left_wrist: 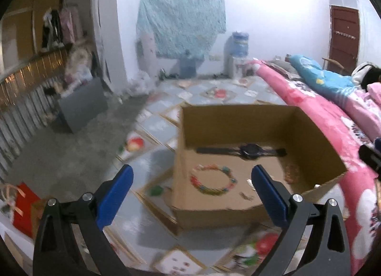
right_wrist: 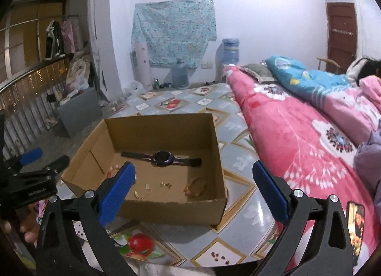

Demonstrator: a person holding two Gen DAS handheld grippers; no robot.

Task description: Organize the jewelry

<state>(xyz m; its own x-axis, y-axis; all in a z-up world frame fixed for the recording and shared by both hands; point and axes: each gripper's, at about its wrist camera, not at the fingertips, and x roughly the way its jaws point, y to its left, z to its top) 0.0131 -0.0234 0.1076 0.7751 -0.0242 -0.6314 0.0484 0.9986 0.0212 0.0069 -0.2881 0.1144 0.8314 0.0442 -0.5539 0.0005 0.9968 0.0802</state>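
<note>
An open cardboard box [left_wrist: 316, 138] [right_wrist: 166, 211] sits on the patterned mat. Inside lie a dark wristwatch [left_wrist: 248, 151] [right_wrist: 162, 157], a colourful bead bracelet [left_wrist: 213, 180], an amber bangle [right_wrist: 195, 188] and small gold earrings [right_wrist: 166, 184]. In the right wrist view the bracelet is mostly hidden behind my left blue finger. My left gripper [left_wrist: 192, 195] is open and empty, held in front of the box's near left corner. My right gripper [right_wrist: 194, 191] is open and empty, held above the box's near wall. The left gripper also shows at the left edge of the right wrist view [right_wrist: 35, 166].
A pink floral quilt [right_wrist: 297, 138] lies right of the box, with a person under blue bedding [right_wrist: 309, 78]. A phone [right_wrist: 356, 223] rests at the right. A grey box [left_wrist: 82, 107], water bottles [right_wrist: 229, 52] and a railing [left_wrist: 21, 99] stand beyond. A red gift box [left_wrist: 23, 211] sits left.
</note>
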